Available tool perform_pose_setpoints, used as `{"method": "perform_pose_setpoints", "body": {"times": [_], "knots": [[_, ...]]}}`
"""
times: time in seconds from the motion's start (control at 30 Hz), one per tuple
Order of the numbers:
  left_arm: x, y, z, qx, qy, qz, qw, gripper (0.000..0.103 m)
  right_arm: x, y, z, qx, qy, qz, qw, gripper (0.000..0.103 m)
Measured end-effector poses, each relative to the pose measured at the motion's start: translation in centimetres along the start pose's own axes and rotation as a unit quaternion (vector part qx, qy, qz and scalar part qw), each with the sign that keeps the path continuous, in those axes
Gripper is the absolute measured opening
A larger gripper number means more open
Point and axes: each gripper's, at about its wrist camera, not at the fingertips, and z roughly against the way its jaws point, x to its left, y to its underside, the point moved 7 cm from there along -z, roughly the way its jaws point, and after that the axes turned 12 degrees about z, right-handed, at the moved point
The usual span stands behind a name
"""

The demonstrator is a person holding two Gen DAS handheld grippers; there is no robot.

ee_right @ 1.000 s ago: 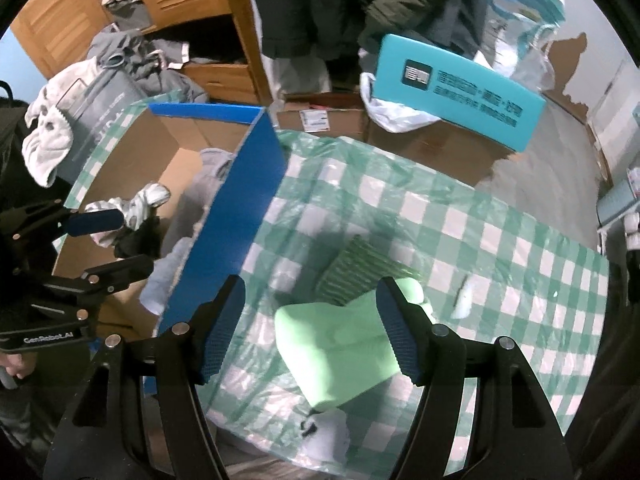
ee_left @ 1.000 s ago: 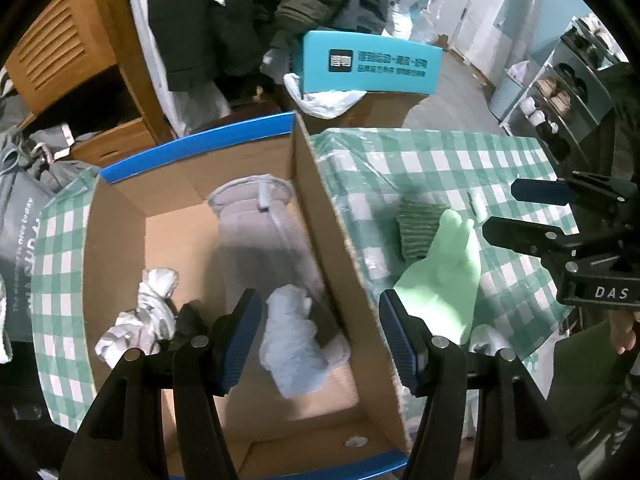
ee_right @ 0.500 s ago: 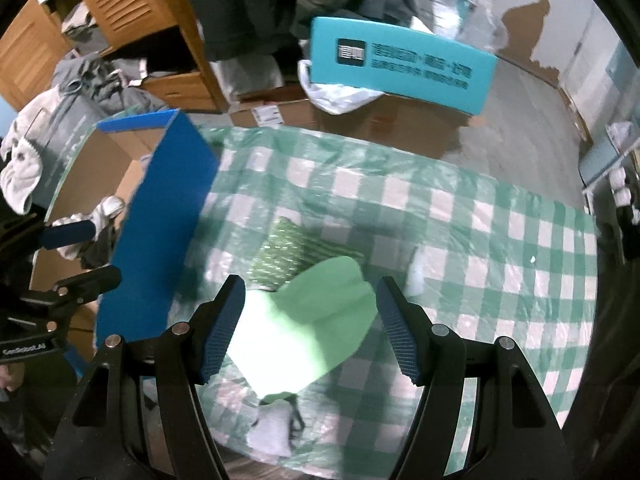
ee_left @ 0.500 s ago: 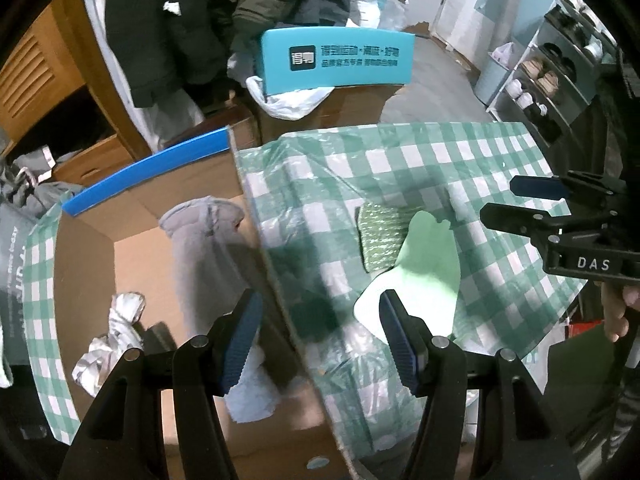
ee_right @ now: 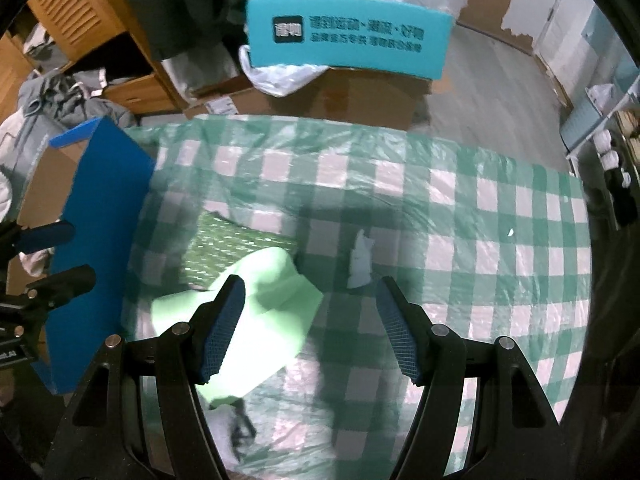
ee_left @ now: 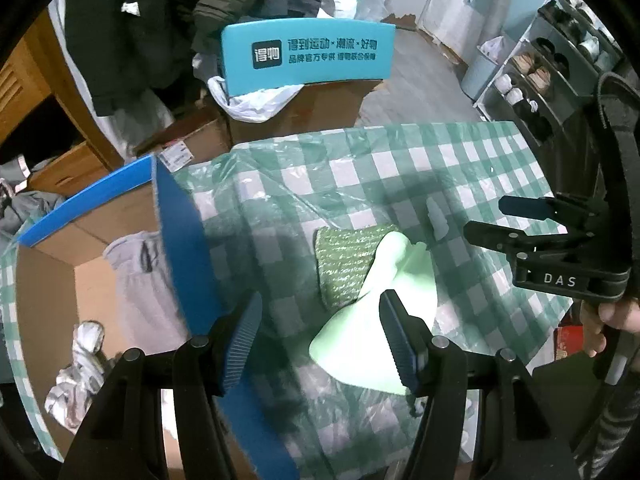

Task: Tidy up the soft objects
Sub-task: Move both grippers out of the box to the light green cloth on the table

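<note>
Both grippers gape wide and empty, the left gripper [ee_left: 320, 334] over the limp, light green rubber glove [ee_left: 372, 320], best pinched at its cuff.

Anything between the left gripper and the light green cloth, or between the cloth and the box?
Nothing visible blocks the left gripper from the light green cloth. The cardboard box has its blue wall standing between cloth and interior; the cloth must go over it.

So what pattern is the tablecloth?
Green-and-white check under clear plastic: the tablecloth shows best in the right wrist view.
</note>
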Motion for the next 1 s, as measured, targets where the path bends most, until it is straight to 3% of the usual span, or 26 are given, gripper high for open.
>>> {"method": "perform_pose_setpoints", "body": {"times": [0.43,1.0], "knots": [[-1.5,-0.9,-3.8,0.025,0.001,-0.009,0.9996,0.063,-3.6,0.6,-4.8,0.033,0.009,-0.027,0.999,0.069],[-1.7,-1.0,-8.2,0.057,-0.001,-0.002,0.9983,0.063,-4.0,0.7,-9.5,0.06,0.01,-0.024,0.998,0.068]]}}
